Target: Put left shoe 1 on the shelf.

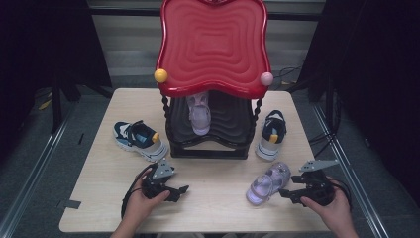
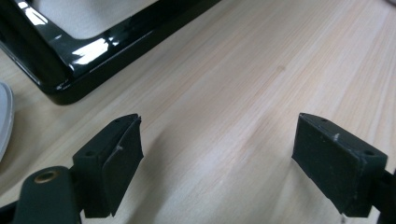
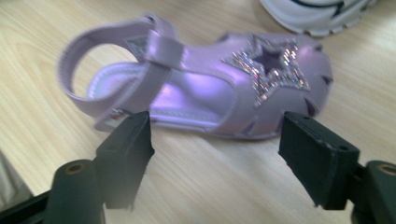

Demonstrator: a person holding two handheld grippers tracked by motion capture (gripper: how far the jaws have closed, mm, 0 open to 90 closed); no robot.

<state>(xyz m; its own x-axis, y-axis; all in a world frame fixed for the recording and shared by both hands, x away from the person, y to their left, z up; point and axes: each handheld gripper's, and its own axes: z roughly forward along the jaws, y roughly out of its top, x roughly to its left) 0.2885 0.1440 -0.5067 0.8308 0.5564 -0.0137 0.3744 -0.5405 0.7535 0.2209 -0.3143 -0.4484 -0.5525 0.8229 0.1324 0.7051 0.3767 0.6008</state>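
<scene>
Your right gripper (image 3: 217,158) was wide open just beside the shiny purple star sandal (image 3: 205,79) on the wooden table (image 1: 218,198); left gripper (image 2: 219,163) open, holding nothing; pinching its soft strap could make it slip.

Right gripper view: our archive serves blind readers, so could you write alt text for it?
A lilac sandal with a glittery star on its toe lies on its sole on the pale wooden table, just beyond the open right tongs. A white sneaker sole edges the top right.
</scene>
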